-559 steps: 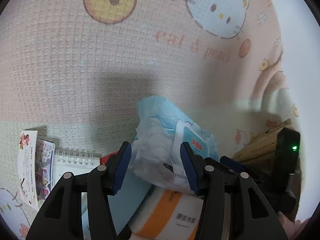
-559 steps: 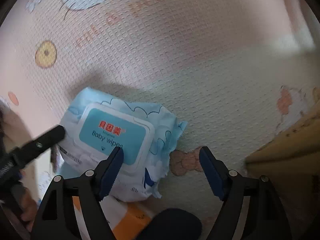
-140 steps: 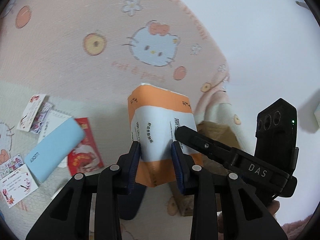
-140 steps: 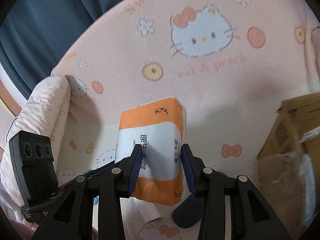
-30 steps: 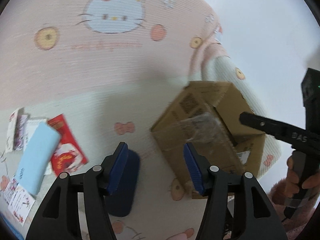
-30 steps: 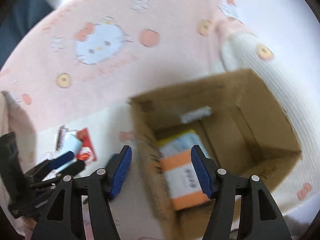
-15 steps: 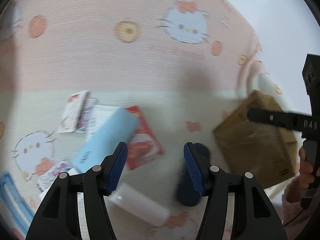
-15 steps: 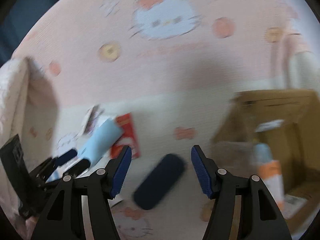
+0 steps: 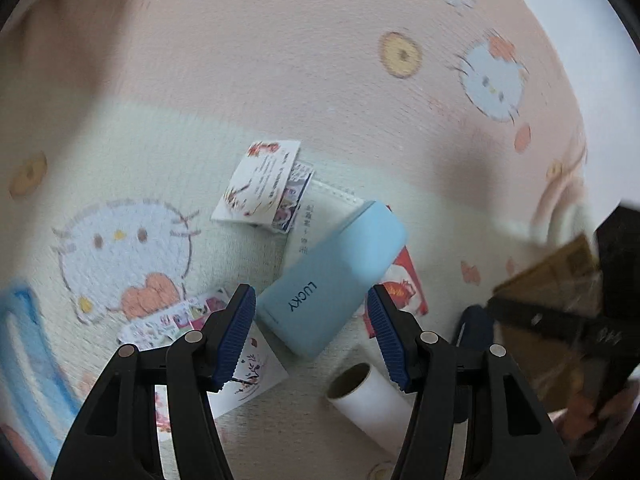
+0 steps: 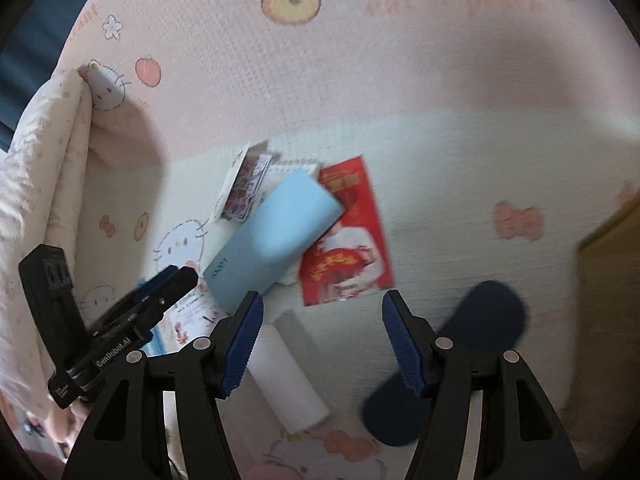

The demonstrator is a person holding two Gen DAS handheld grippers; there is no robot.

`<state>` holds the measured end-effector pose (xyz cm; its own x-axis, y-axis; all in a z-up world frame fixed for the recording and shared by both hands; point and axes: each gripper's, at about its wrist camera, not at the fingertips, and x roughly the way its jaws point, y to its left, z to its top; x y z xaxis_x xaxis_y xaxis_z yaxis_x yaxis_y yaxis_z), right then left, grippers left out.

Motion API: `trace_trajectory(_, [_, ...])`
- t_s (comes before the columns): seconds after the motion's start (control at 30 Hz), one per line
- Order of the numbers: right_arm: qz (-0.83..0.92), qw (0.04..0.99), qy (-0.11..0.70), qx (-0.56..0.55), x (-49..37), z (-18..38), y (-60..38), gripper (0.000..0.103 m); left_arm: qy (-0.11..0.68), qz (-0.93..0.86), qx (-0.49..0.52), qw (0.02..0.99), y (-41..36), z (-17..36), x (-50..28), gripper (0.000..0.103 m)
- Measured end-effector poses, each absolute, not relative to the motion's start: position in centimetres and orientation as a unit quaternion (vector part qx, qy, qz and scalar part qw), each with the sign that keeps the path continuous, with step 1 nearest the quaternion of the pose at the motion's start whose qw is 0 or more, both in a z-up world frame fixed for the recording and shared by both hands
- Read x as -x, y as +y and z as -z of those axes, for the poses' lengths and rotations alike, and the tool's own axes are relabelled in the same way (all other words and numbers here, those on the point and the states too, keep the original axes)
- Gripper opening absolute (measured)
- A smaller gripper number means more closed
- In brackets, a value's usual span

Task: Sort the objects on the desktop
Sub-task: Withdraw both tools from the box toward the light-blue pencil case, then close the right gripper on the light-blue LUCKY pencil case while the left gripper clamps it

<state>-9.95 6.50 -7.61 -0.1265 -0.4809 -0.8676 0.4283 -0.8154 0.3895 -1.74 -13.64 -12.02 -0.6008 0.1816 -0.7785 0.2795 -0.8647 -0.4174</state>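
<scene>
Both the left gripper (image 9: 311,334) and the right gripper (image 10: 322,344) hang wide open over the patterned blanket (image 9: 280,60), holding nothing. The light blue case (image 9: 330,280) (marked LUCKY) lies on a notepad (image 9: 320,208) and a red packet (image 10: 346,236), with cards (image 9: 262,186) just beyond. A white roll (image 10: 288,372) lies nearer, a dark blue case (image 10: 452,364) to its right, and a cardboard box (image 9: 560,312) at far right.

One blue case (image 9: 330,281), one roll (image 9: 370,402) (white).
</scene>
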Motion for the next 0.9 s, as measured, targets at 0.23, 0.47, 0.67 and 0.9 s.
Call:
trace_trajectory(0.23, [0.72,0.328,-0.08,-0.607,10.7,10.4,4.8,0.05,0.28,0.835,-0.472,0.031,-14.4,14.9,2.3,0.04])
trace_trajectory(0.47, [0.73,0.322,-0.052,-0.601,10.3,12.2,3.5,0.01,0.282,0.837,-0.469,0.027,-14.5,15.6,2.3,0.032])
trace_trajectory(0.67, [0.706,0.335,-0.06,-0.621,10.0,13.9,2.4,0.01,0.304,0.824,-0.479,-0.002,-13.6,15.9,3.0,0.029])
trace_trajectory(0.9, [0.74,0.314,-0.056,-0.593,11.3,12.7,2.7,0.01,0.23,0.829,-0.506,-0.064,-7.4,15.1,7.1,0.016])
